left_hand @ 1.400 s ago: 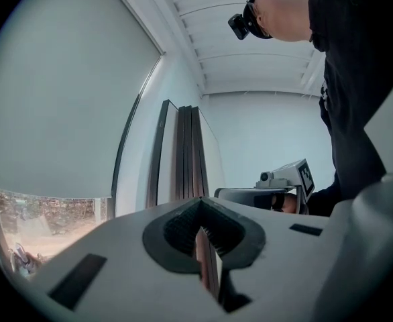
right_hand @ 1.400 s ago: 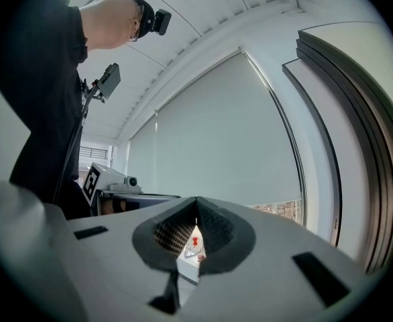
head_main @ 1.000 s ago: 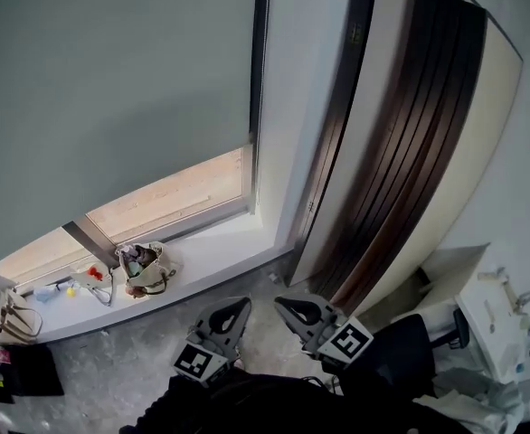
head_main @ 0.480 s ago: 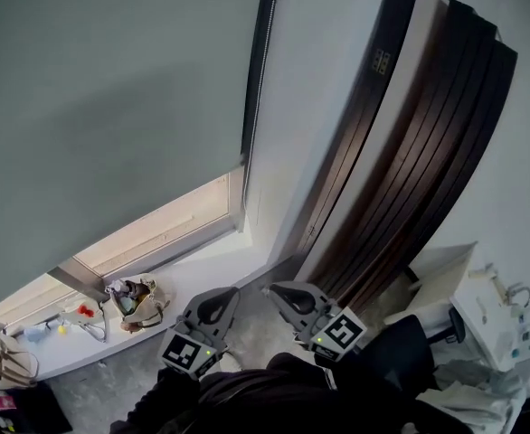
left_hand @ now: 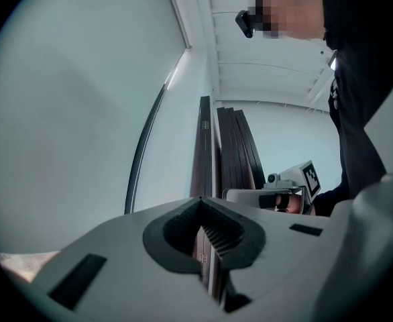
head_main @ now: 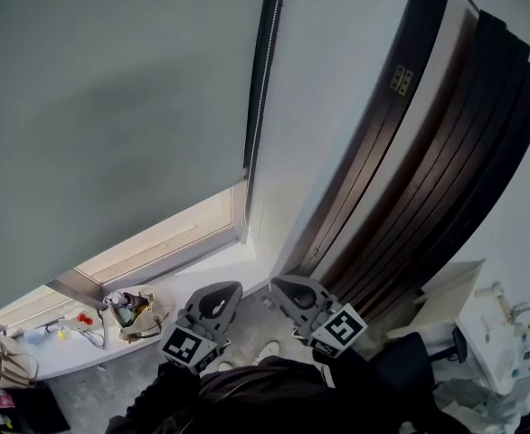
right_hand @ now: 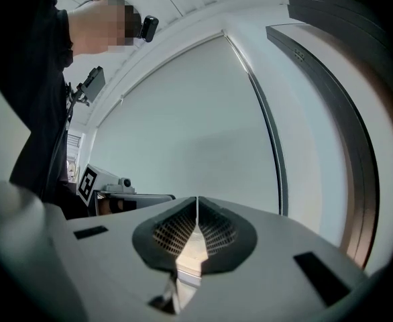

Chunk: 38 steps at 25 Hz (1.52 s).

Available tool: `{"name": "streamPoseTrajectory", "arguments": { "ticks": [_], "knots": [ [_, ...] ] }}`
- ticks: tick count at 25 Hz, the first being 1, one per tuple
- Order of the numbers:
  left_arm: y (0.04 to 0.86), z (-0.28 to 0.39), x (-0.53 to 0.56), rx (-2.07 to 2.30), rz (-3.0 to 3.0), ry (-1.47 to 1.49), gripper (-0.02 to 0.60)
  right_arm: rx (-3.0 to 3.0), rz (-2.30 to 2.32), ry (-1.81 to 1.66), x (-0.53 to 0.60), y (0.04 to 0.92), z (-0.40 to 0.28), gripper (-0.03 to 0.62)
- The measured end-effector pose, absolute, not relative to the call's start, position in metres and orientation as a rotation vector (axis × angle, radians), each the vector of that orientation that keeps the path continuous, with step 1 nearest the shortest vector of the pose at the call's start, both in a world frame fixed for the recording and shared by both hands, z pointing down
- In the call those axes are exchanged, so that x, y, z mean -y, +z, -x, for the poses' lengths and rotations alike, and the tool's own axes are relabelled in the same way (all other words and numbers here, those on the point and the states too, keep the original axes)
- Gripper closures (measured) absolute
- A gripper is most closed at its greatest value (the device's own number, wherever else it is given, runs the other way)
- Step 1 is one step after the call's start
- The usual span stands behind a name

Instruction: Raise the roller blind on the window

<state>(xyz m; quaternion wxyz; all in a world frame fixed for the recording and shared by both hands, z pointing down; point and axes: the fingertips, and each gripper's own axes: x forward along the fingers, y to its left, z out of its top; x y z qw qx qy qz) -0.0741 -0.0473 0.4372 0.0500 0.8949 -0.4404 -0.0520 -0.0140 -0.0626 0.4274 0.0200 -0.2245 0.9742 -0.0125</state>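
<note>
The grey roller blind [head_main: 111, 107] hangs low over the window and leaves a bright strip of glass [head_main: 161, 240] above the sill. Its bead chain [head_main: 263, 70] runs down the blind's right edge. My left gripper [head_main: 231, 288] and right gripper [head_main: 280, 287] are side by side in front of me, below the chain's lower end and apart from it. Both are shut with nothing between their jaws. The left gripper view shows the blind [left_hand: 69, 113], the chain [left_hand: 143, 146] and my right gripper [left_hand: 287, 186]. The blind [right_hand: 183, 126] and chain [right_hand: 269, 126] also show in the right gripper view.
Tall dark wooden panels [head_main: 428, 152] lean against the wall right of the window. The white sill [head_main: 202, 269] carries a small bag [head_main: 134, 310] and small items at the left. A white machine [head_main: 500, 333] stands at the lower right.
Both grippers have moved closer to the window wall, still shut and side by side. The sill and its bag have slid toward the lower left of the head view.
</note>
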Motion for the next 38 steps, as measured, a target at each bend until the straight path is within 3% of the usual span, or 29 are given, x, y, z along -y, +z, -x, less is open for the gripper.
{"name": "streamPoseTrajectory", "arguments": {
  "ticks": [10, 12, 15, 19, 22, 34, 38],
  "knots": [
    [0.408, 0.043, 0.160, 1.398, -2.751, -0.120, 0.564, -3.016, 0.634, -0.011, 0.139, 0.415, -0.018, 0.592],
    [0.404, 0.036, 0.189, 1.381, -2.761, -0.098, 0.479, -3.017, 0.619, -0.019, 0.149, 0.416, -0.025, 0.592],
    [0.392, 0.032, 0.237, 1.393, -2.755, -0.075, 0.446, -3.025, 0.626, -0.028, 0.165, 0.423, -0.033, 0.592],
    [0.372, 0.032, 0.299, 1.336, -2.783, -0.105, 0.347, -3.016, 0.686, -0.042, 0.179, 0.423, -0.039, 0.592],
    [0.345, 0.038, 0.339, 1.347, -2.799, -0.152, 0.307, -2.999, 0.752, -0.035, 0.190, 0.423, -0.041, 0.592],
    [0.295, 0.046, 0.412, 1.286, -2.896, -0.172, 0.308, -2.946, 0.946, -0.038, 0.199, 0.418, -0.035, 0.592],
    [0.300, 0.049, 0.417, 1.286, -2.904, -0.145, 0.379, -2.943, 0.975, -0.041, 0.200, 0.419, -0.036, 0.592]
  ]
}}
